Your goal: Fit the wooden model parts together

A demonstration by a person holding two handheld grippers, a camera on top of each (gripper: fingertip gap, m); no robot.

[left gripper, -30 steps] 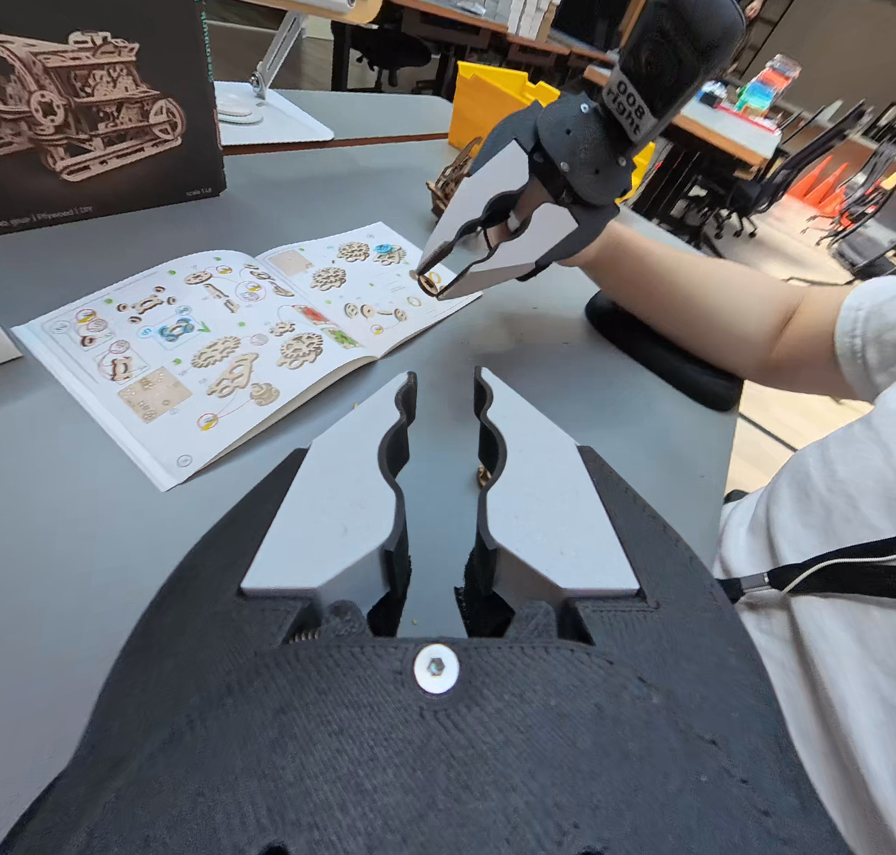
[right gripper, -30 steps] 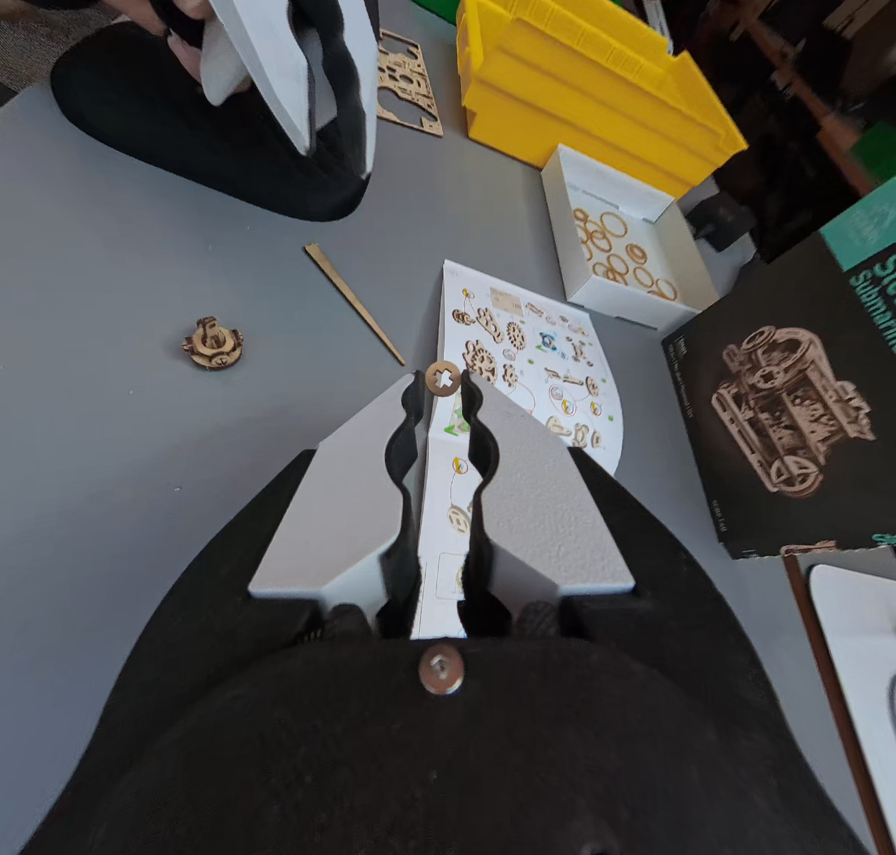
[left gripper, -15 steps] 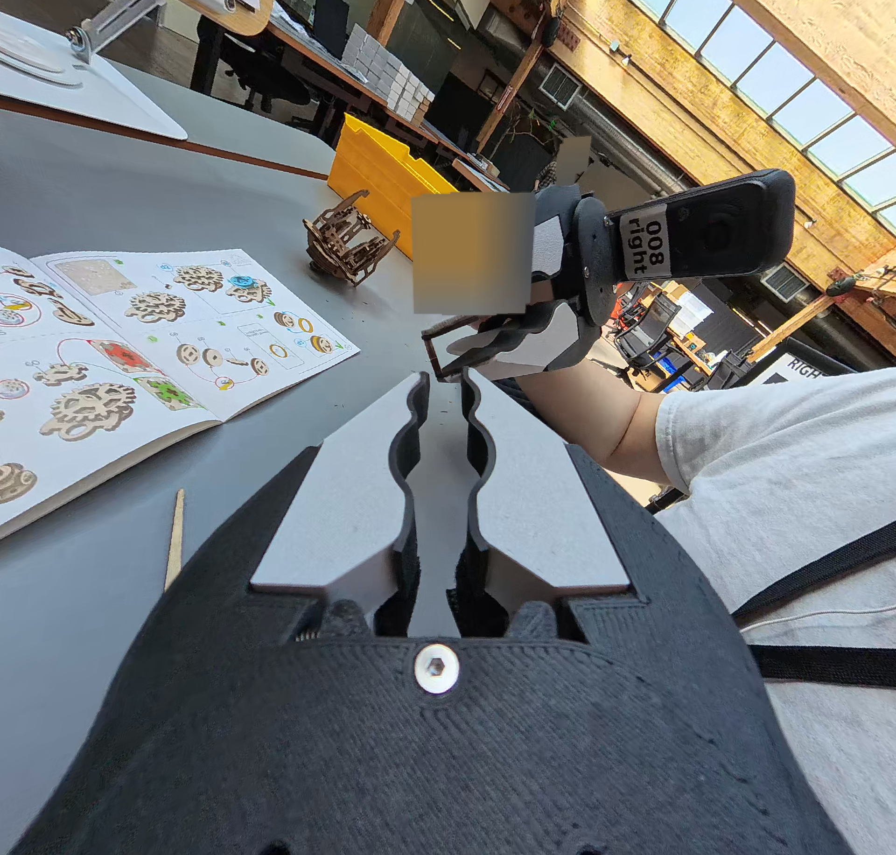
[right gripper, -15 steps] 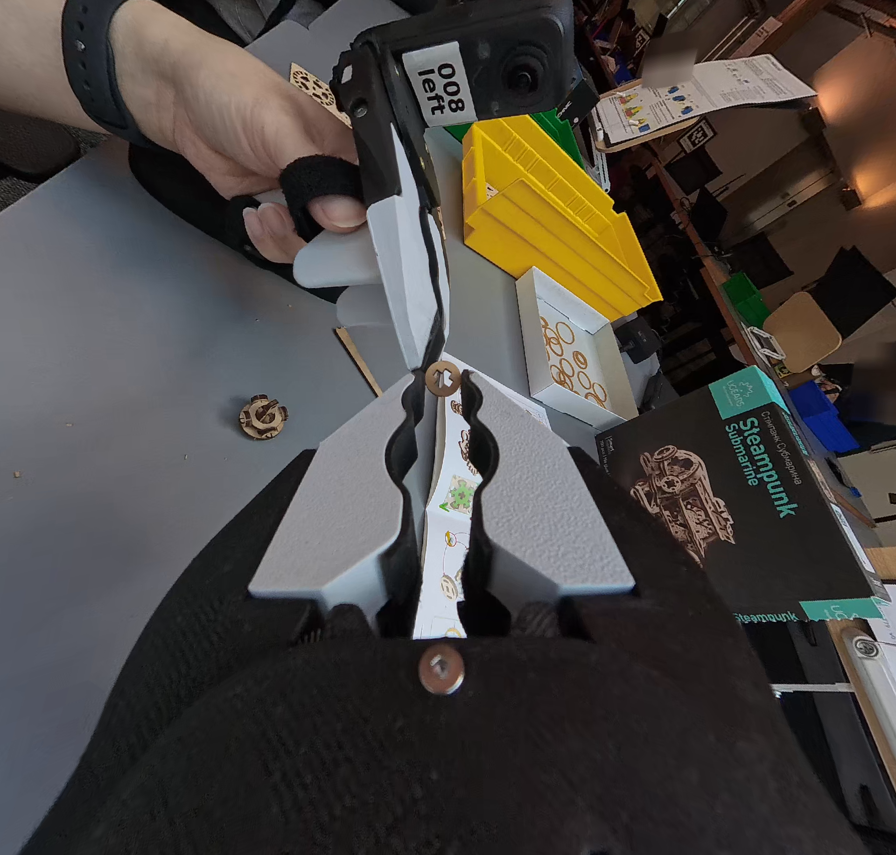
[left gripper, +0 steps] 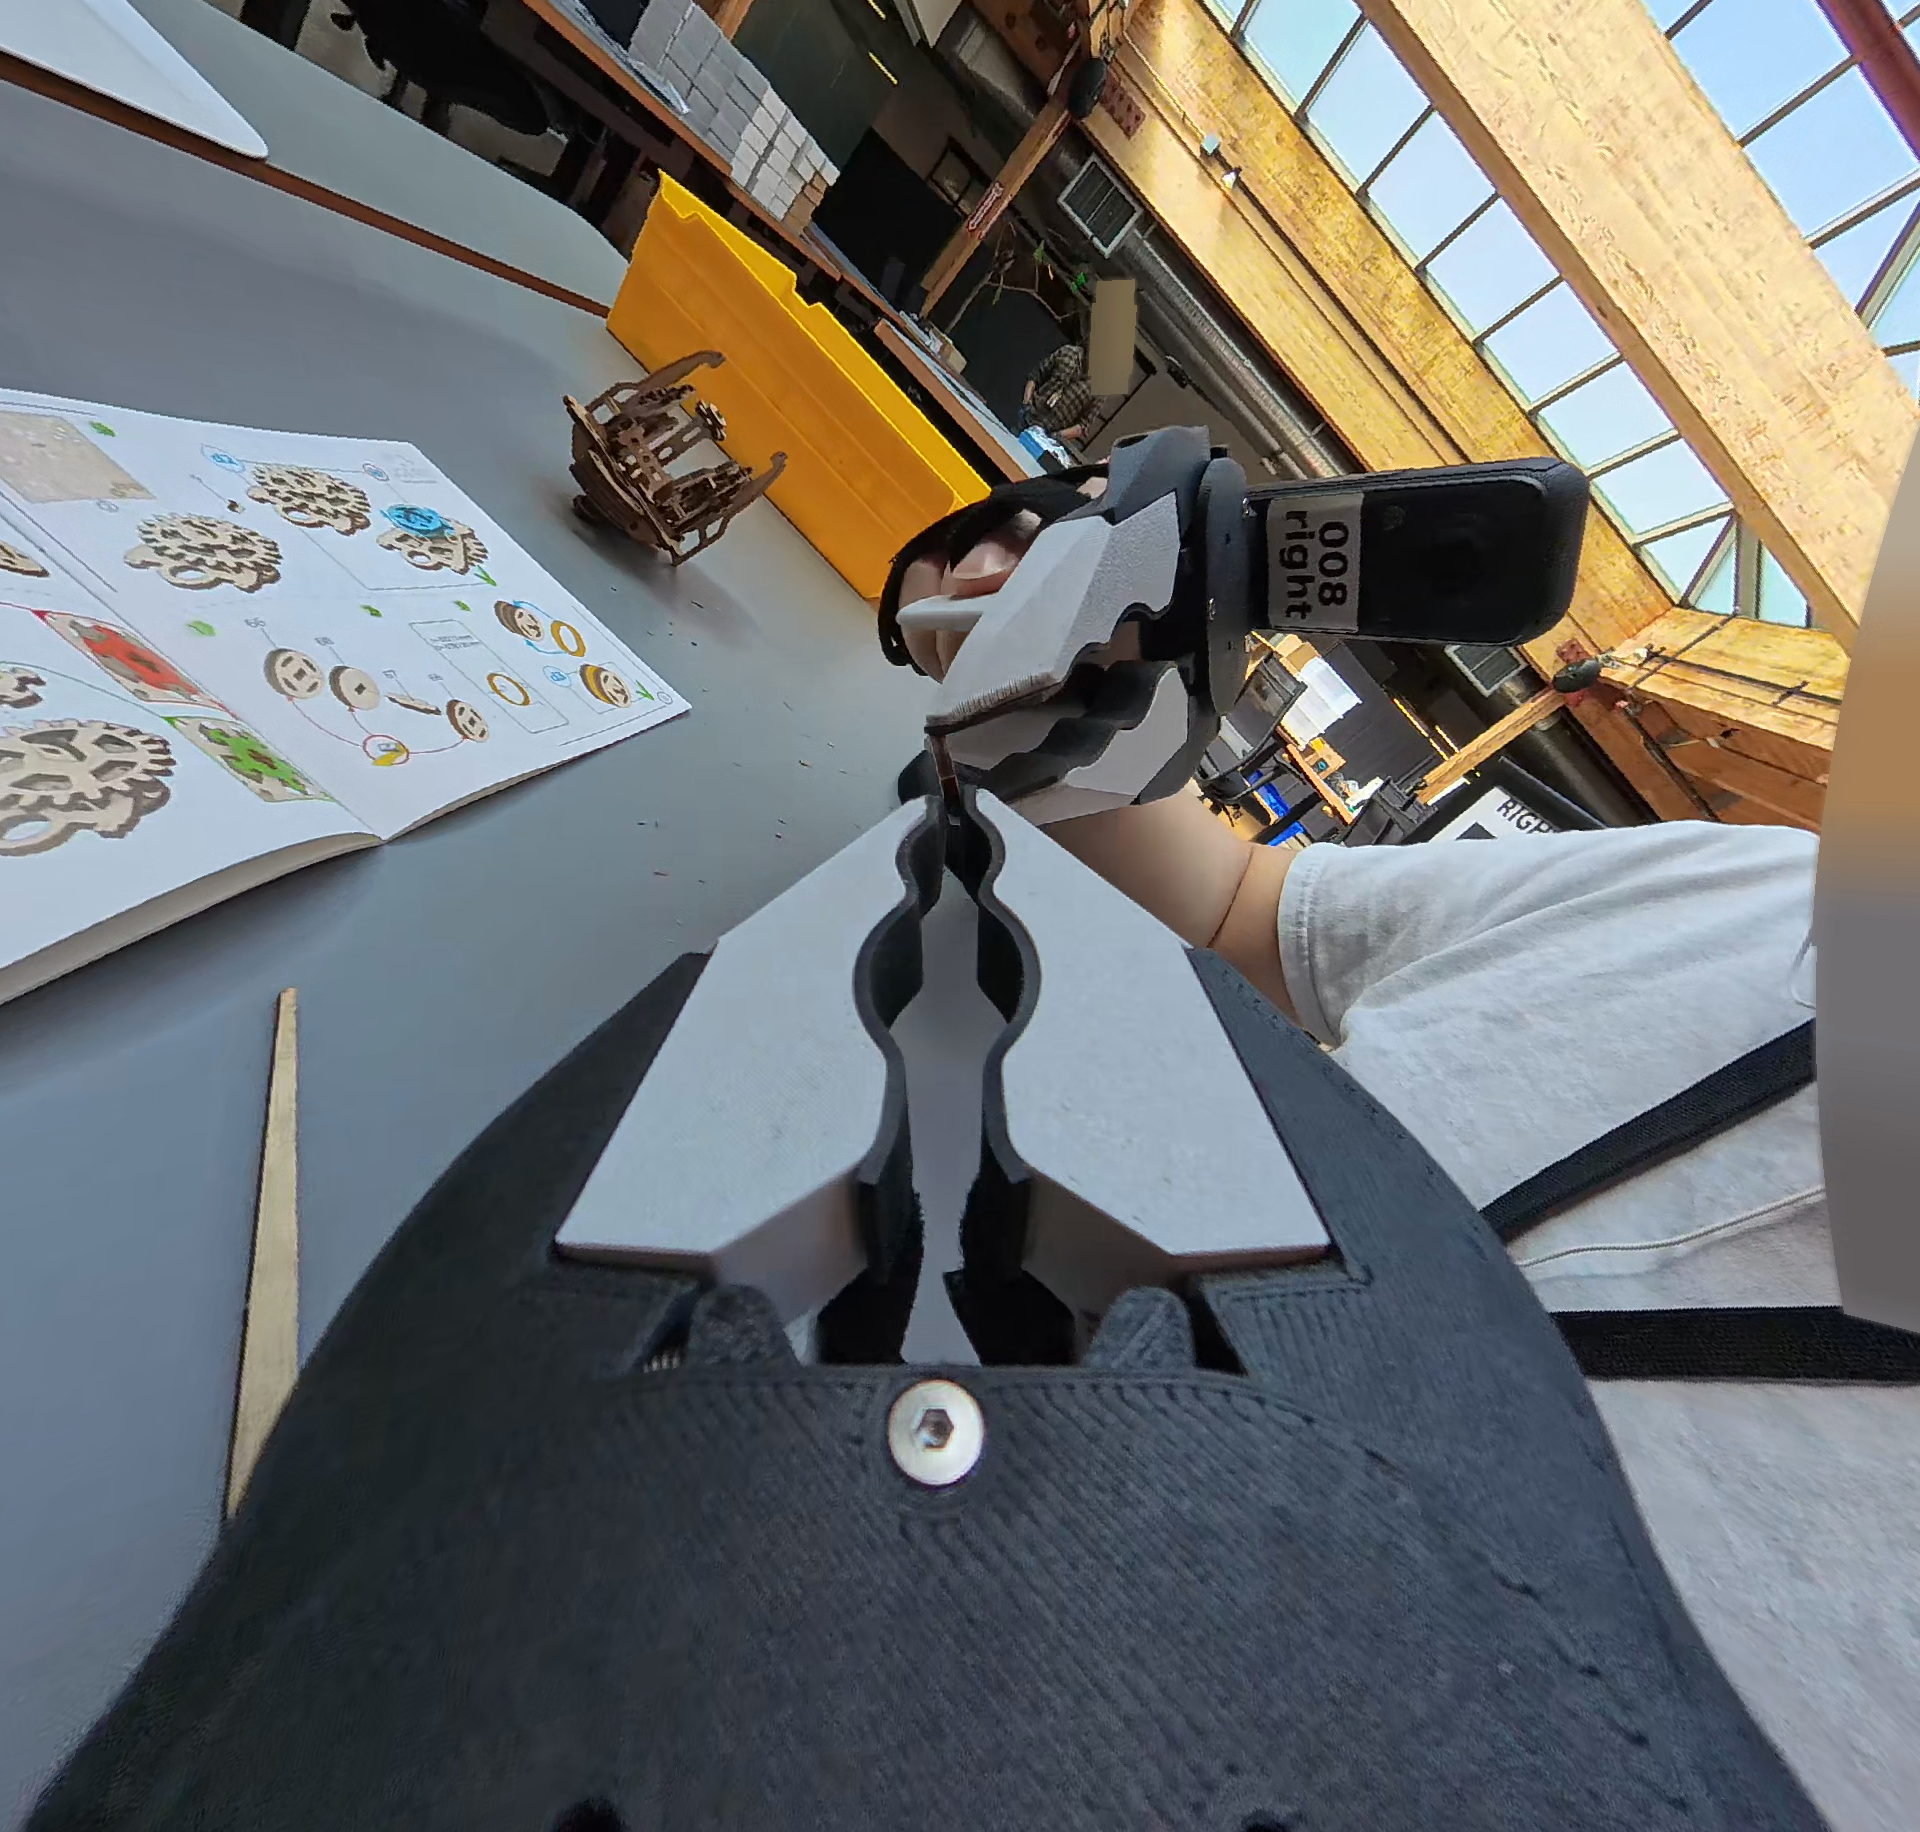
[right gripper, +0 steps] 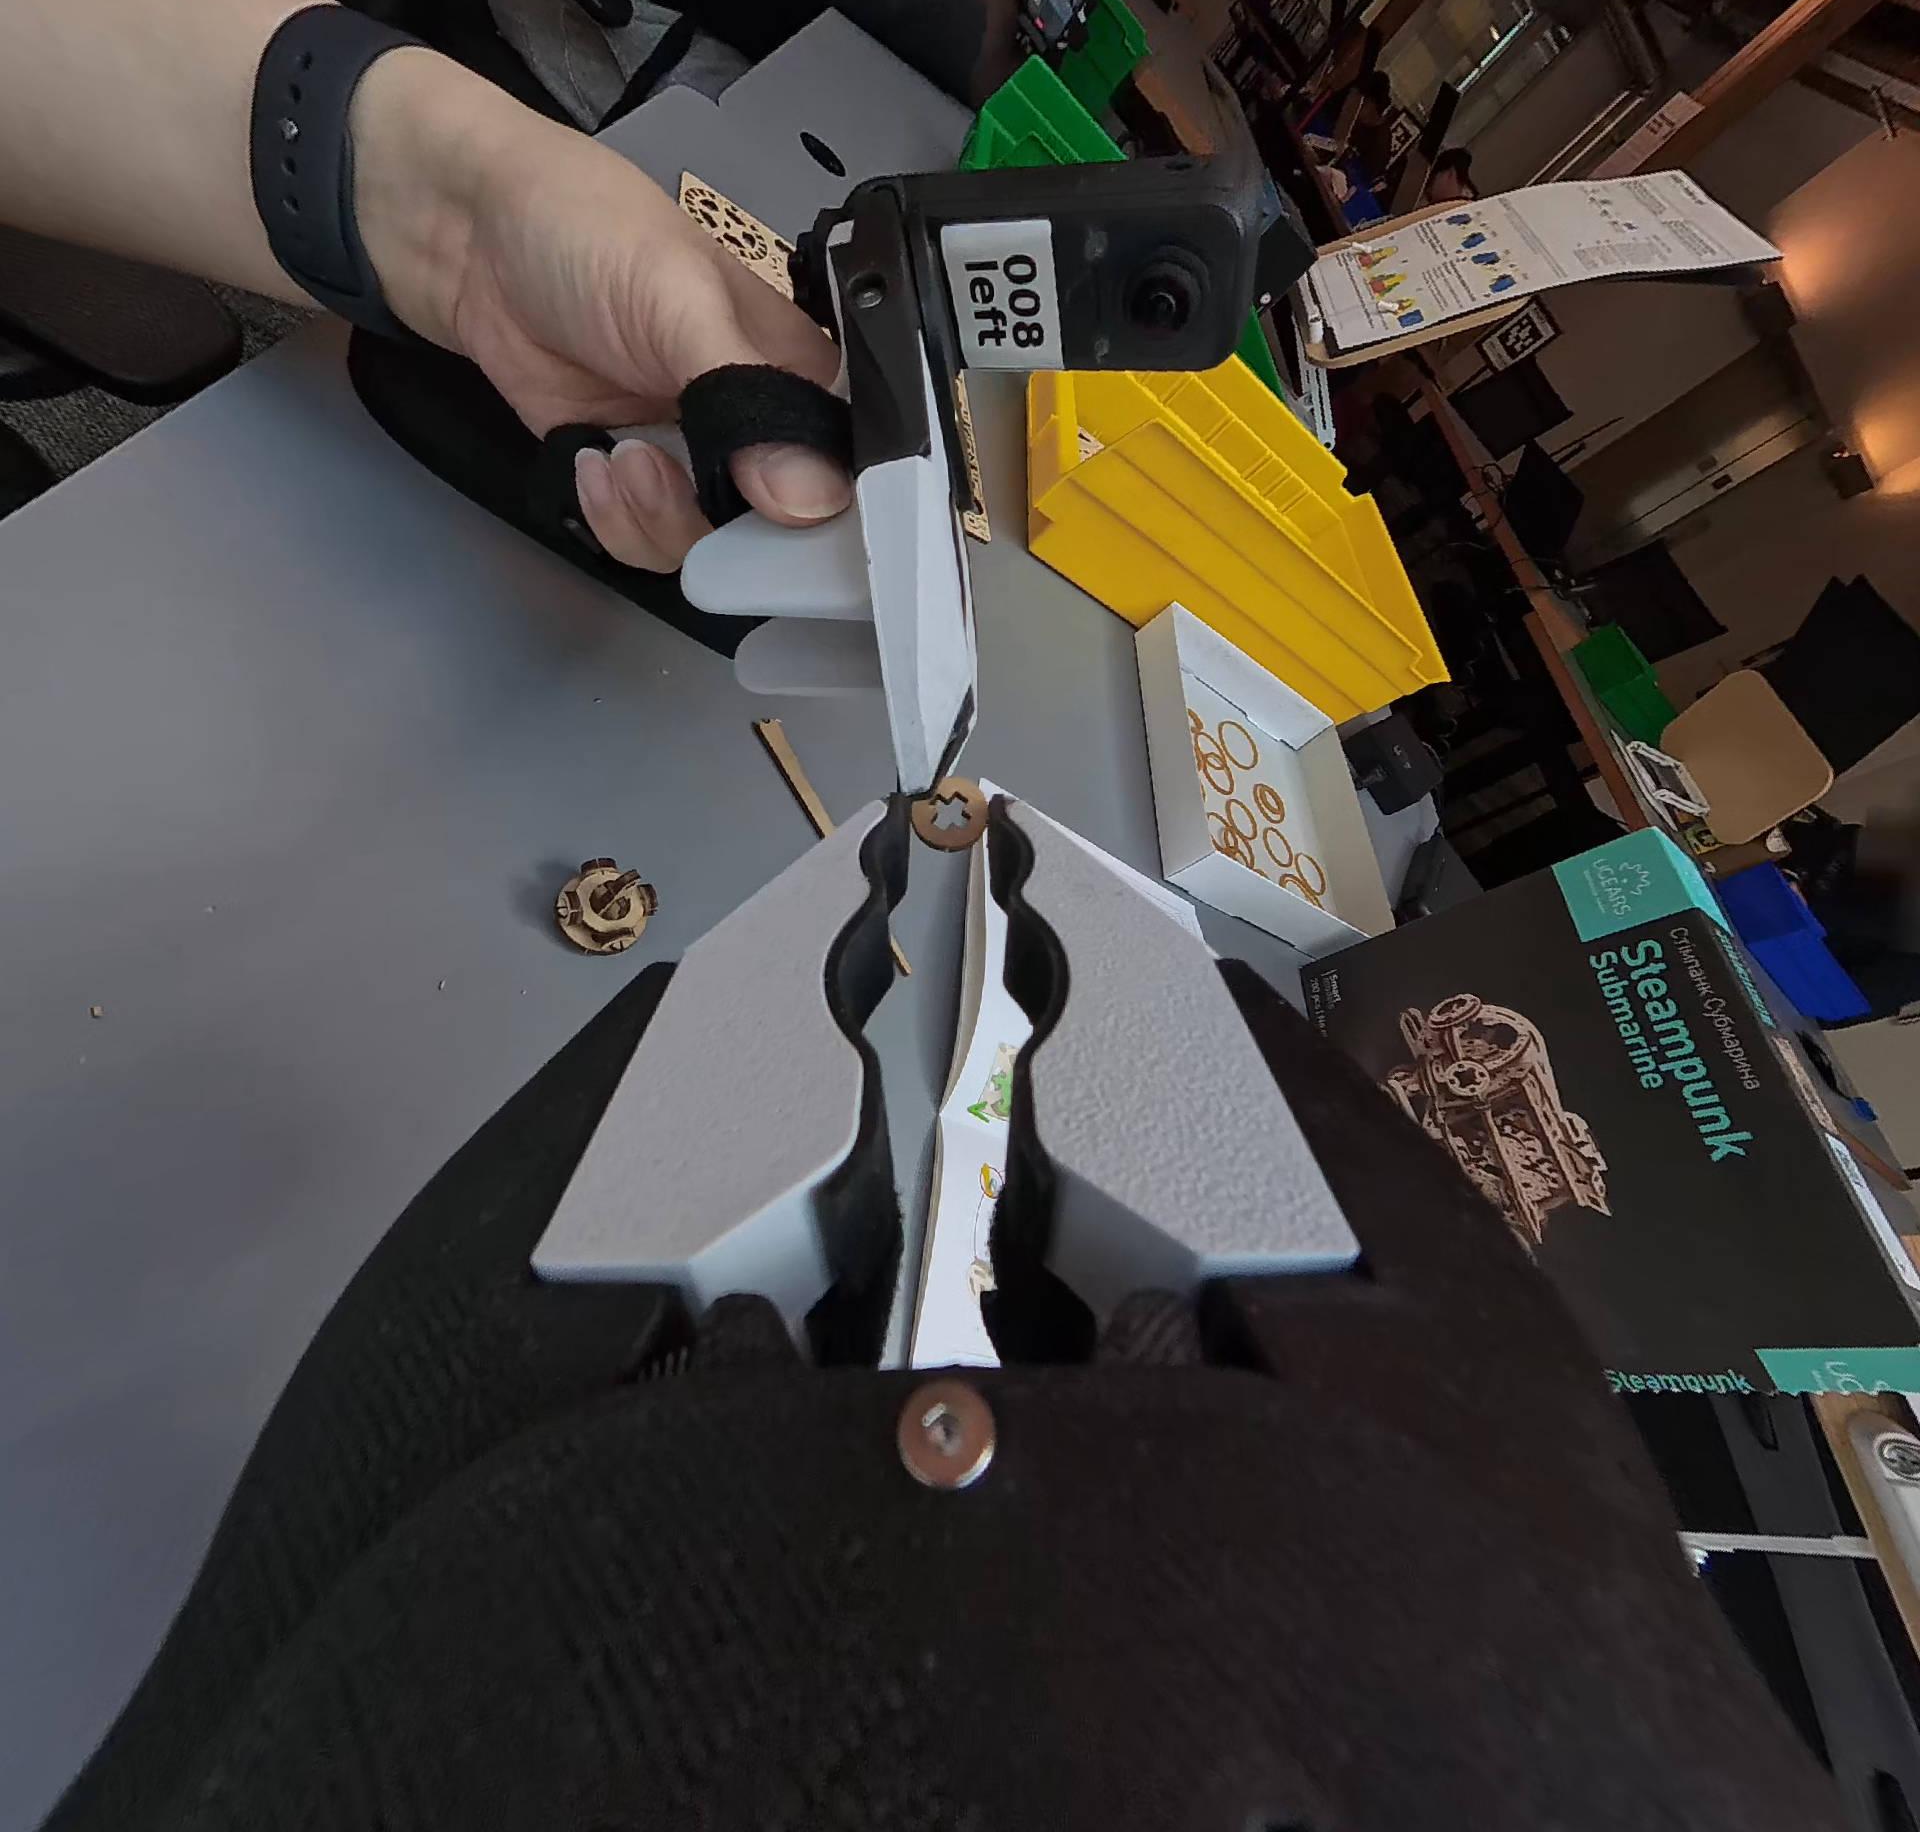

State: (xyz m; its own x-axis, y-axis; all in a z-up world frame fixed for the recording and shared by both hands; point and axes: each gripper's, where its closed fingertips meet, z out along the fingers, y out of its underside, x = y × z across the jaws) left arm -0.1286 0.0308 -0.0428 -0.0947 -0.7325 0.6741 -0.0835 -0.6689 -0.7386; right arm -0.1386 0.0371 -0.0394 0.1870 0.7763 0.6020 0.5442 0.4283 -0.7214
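My right gripper (right gripper: 948, 814) is shut on a small round wooden washer (right gripper: 948, 818) with a cross-shaped hole, held at its fingertips above the grey table (right gripper: 260, 743). My left gripper (left gripper: 951, 808) comes at it tip to tip. Its jaws are narrowed onto the washer's thin edge (left gripper: 943, 783). In the right wrist view the left gripper (right gripper: 932, 769) points down and touches the washer's top. The right gripper (left gripper: 940, 733) also shows in the left wrist view. A small wooden gear assembly (right gripper: 605, 906) lies on the table to the left.
An open instruction booklet (left gripper: 312, 639), a partly built wooden model (left gripper: 665, 478) and a wooden stick (left gripper: 268, 1242) lie on the table. Yellow bins (right gripper: 1226, 525), a white box of wooden rings (right gripper: 1247, 806) and the black kit box (right gripper: 1621, 1107) stand to the right. My two grippers' fingertips are within a few centimetres of each other. The wooden stick (left gripper: 268, 1242) lies around 12 cm away from my left fingertips.
My left gripper has lifted off the table, swung toward the right gripper and narrowed its jaws onto the washer. The right gripper kept hold of the washer and raised it.
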